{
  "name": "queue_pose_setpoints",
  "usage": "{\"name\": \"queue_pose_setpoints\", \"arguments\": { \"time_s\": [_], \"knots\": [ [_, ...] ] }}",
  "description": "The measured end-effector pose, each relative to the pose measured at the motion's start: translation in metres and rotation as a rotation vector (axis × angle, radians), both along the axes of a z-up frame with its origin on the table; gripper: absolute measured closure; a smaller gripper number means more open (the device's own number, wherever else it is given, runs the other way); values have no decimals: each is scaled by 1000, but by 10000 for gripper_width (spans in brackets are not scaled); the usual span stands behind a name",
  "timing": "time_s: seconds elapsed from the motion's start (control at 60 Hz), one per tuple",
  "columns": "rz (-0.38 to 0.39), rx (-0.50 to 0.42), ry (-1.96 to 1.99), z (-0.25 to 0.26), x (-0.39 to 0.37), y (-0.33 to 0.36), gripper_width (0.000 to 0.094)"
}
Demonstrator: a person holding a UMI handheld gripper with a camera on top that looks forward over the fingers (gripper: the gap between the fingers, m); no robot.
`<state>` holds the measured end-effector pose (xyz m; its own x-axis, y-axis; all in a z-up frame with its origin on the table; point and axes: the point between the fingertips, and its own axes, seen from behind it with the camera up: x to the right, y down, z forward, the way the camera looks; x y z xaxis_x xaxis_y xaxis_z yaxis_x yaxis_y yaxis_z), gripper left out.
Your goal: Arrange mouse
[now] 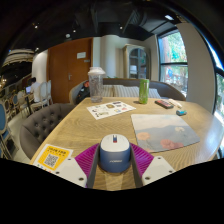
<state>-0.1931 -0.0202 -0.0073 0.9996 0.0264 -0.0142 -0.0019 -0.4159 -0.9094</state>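
white fingers (113, 167) with magenta inner pads (88, 158).

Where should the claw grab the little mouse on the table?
Grab the mouse by its two long sides, coming straight from behind, where the claw already is. Its rounded body points away along the fingers, which sit either side, so closing probably pinches its narrow width. Whether they press it yet is unclear.

A grey mouse (114, 151) sits between the gripper (115, 160) pads on the wooden table (80, 125); a mousepad (165, 131) lies beyond, near a green can (144, 91).
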Motion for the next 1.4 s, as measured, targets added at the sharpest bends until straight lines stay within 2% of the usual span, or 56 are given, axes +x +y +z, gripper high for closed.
{"name": "queue_pose_setpoints", "arguments": {
  "time_s": [0.1, 0.167, 0.217, 0.333, 0.417, 0.5, 0.683, 0.9, 1.117, 1.317, 1.4],
  "knots": [
    [52, 3, 39, 1, -5, -3, 487],
    [86, -2, 26, 9, -4, -8, 518],
    [102, 55, 15, 38, 2, -9, 522],
    [58, 243, -50, 137, 53, -8, 526],
    [-5, 284, -26, 169, 104, 5, 528],
    [-45, 242, -16, 162, 146, 18, 528],
    [-68, 44, 2, 83, 180, 39, 528],
    [-77, -57, -22, 35, 204, 63, 527],
    [-46, -138, -2, 9, 191, 70, 519],
    [-34, -189, 29, -3, 190, 68, 389],
    [-32, -185, 46, 0, 189, 69, 345]
  ]
}}
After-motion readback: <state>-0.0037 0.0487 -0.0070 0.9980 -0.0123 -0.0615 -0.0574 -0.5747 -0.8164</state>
